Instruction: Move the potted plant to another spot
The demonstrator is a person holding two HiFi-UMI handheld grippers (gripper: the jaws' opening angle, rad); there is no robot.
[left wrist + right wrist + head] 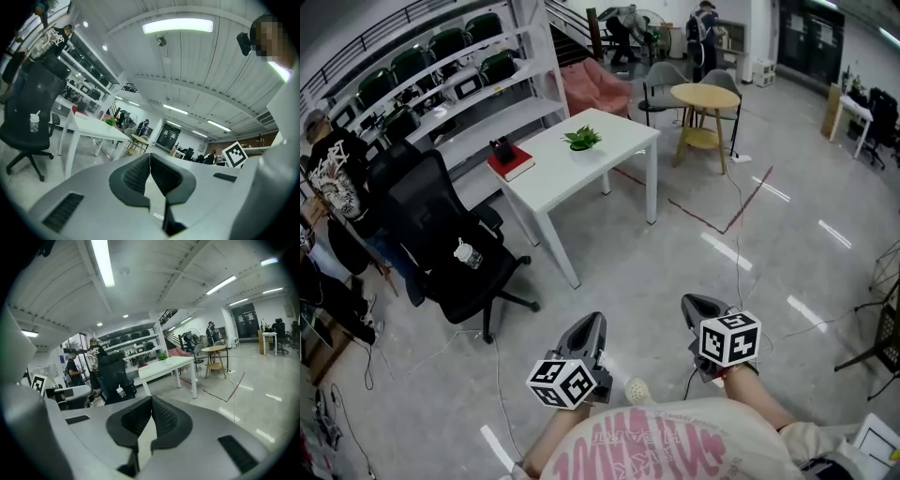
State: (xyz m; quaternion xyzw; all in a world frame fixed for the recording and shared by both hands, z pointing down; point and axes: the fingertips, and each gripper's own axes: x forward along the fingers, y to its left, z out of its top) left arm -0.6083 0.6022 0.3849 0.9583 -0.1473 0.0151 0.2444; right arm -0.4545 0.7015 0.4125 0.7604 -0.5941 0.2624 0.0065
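Left gripper (pixel 589 330) & right gripper (pixel 698 309) are seen w/ jaws pressed together, nothing held, low in frame. Potted plant (pixel 582 140) is found untouched on white table (pixel 572 178), upper centre, well apart. Approach, grasp & move are judged pending.

Potted plant (pixel 582 139) far, tiny, details unclear; distant people (pixel 630 23) blurred.

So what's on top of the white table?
On the white table: a potted plant and a red book with a dark item resting on it. Whatever lies under the book is covered.
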